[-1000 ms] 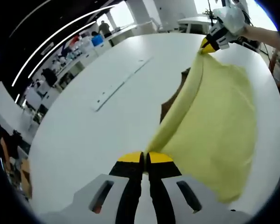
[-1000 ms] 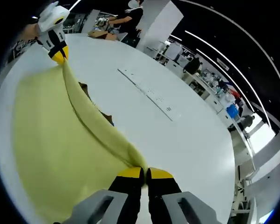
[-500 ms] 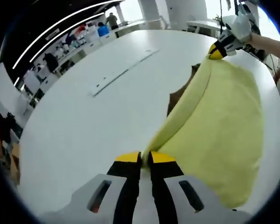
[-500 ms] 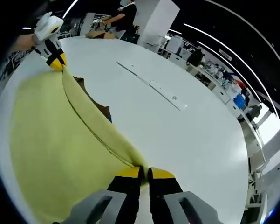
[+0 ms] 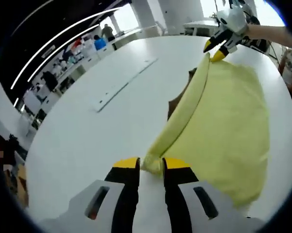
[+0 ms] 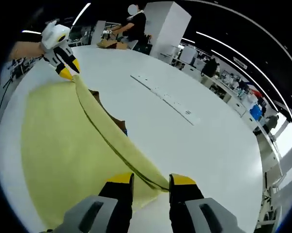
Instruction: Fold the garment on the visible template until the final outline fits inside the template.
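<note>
A yellow garment (image 5: 228, 116) lies spread on the white table, its long folded edge running from one gripper to the other. My left gripper (image 5: 151, 163) stands open, and the garment's near corner lies loose between its jaws. At the far end of the fold my right gripper (image 5: 214, 50) is open too, just above the cloth. In the right gripper view the garment (image 6: 63, 141) covers the left side, its edge passing between the spread jaws of my right gripper (image 6: 150, 179). The left gripper (image 6: 69, 69) is open at the far corner. A brown template (image 5: 176, 102) (image 6: 117, 122) peeks out from under the fold.
The table (image 5: 87, 141) is round and white, with a long white strip (image 5: 124, 85) (image 6: 167, 99) lying across it beyond the garment. A person (image 6: 136, 24) stands at the table's far edge. Desks and more people fill the room behind.
Both grippers have opened and let go of the garment's folded edge, which now rests on the table. A second ago each was shut on a corner of it.
</note>
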Motion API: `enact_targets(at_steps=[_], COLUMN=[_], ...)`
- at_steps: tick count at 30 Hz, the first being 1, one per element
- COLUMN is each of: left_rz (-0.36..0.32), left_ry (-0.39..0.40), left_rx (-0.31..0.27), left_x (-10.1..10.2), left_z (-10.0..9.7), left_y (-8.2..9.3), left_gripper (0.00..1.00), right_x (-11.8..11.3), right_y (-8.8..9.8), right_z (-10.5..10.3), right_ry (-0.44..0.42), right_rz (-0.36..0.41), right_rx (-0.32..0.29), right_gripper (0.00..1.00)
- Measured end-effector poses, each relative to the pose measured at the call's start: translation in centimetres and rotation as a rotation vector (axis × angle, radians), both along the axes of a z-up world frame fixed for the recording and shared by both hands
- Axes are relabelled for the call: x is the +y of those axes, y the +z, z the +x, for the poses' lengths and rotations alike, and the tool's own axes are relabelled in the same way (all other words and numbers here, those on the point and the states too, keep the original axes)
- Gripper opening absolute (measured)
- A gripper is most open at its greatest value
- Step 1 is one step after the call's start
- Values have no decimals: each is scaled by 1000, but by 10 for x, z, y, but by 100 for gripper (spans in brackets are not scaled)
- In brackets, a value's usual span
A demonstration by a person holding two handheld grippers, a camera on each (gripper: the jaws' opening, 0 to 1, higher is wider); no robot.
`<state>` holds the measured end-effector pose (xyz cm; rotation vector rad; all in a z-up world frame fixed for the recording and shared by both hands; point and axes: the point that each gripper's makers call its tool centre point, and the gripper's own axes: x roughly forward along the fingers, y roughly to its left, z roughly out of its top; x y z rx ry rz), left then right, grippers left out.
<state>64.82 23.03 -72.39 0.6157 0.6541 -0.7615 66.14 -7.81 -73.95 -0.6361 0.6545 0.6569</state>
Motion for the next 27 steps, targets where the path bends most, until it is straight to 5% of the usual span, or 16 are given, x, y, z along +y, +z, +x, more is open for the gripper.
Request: enact_targets(at_steps=[6,9,21,27], left_rz=[64,164,216,169], left_ry=[-58,-81,-134,-102], left_rx=[-18,-64,-112,-97], left_x=[3,10,10,8], left_z=[1,5,7,8], left_y=[-10,-14,-18,-12], left_gripper=[14,12,5,0], right_x=[-6,-12,-20,-20], right_y=[-4,-4,-8,-2], right_z=[1,2,5,7], right_ry=[33,37,21,1], right_rz=[-72,-105,-136,-113], right_rx=[-22,-40,-72,-86], right_gripper=[21,20,2,0])
